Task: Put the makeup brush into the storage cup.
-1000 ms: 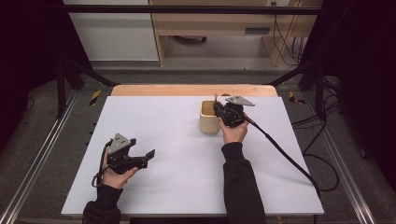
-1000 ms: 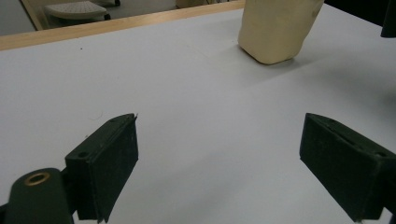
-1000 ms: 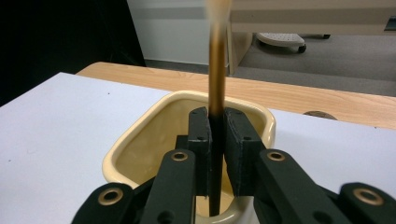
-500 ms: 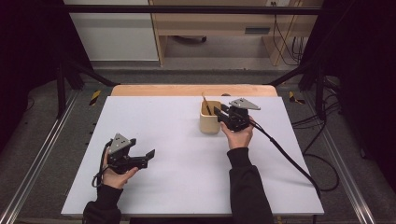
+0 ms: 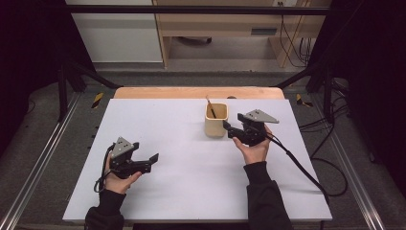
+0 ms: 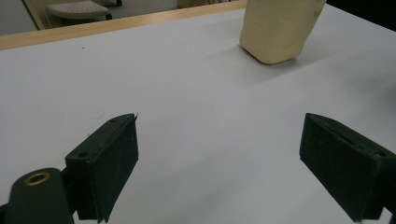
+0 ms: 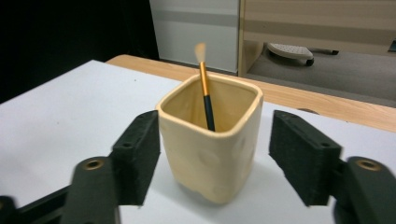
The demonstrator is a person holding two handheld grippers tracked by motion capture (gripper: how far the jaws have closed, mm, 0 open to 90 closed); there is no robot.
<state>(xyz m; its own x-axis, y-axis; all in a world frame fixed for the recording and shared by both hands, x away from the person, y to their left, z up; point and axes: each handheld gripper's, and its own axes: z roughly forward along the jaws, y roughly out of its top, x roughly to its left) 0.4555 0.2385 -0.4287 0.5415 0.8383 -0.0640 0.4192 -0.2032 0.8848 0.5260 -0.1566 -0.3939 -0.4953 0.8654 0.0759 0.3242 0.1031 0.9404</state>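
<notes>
Since before, the right gripper (image 5: 229, 130) has drawn back from the square cream ceramic cup (image 5: 216, 120), jaws just opening, empty. Inside stands a thin black-and-gold brush (image 7: 206, 95). Left gripper (image 5: 147, 162) is open, empty.

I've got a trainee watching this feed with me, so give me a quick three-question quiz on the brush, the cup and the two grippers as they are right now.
1. True or false: the brush stands inside the cup, bristles up.
2. Which gripper is nearer the cup? A) left gripper B) right gripper
3. What do the left gripper's fingers hold?

Key:
1. True.
2. B. Its jaws have just been opening; in the right gripper view its fingers sit apart in front of the cup, gripping nothing.
3. Nothing; they stand wide open over the bare table.
</notes>
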